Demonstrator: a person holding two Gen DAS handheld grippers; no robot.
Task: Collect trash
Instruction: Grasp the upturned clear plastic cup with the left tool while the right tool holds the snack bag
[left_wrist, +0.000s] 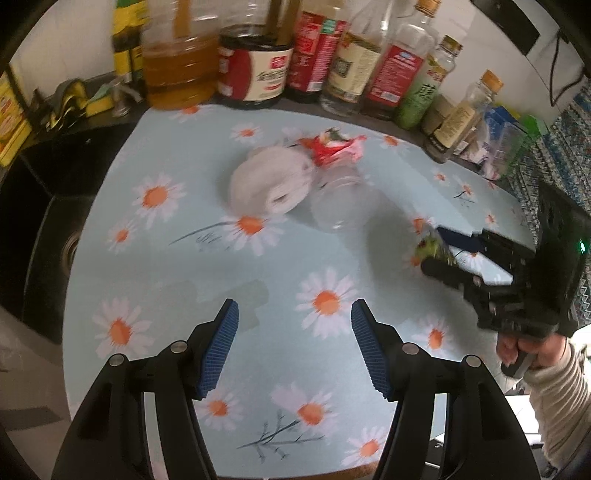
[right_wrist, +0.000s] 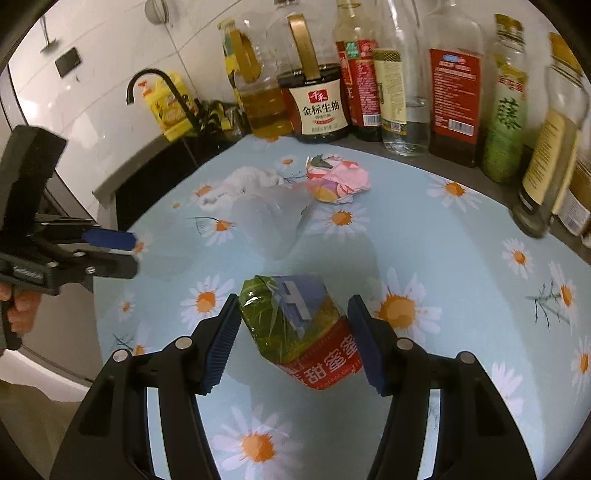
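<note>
Trash lies scattered on a daisy-print tablecloth (right_wrist: 424, 236). Between the spread jaws of the right gripper (right_wrist: 293, 321) sits a crumpled green and red snack wrapper (right_wrist: 295, 325); its left side is just at the left blue pad, its red band just beside the right pad, and actual contact cannot be told. The left gripper (left_wrist: 293, 314) hovers over bare cloth with its jaws released and nothing between them; in the right wrist view it shows at the left edge (right_wrist: 125, 251). Farther back, near mid-table, a white crumpled tissue (left_wrist: 269, 181) lies touching a clear plastic cup on its side (left_wrist: 340, 203), with a pink and red crumpled wrapper (left_wrist: 332, 147) just behind them. A row of sauce and oil bottles (right_wrist: 325, 103) stands along the back edge, and a black faucet (right_wrist: 147, 79) curves over the sink at the left
</note>
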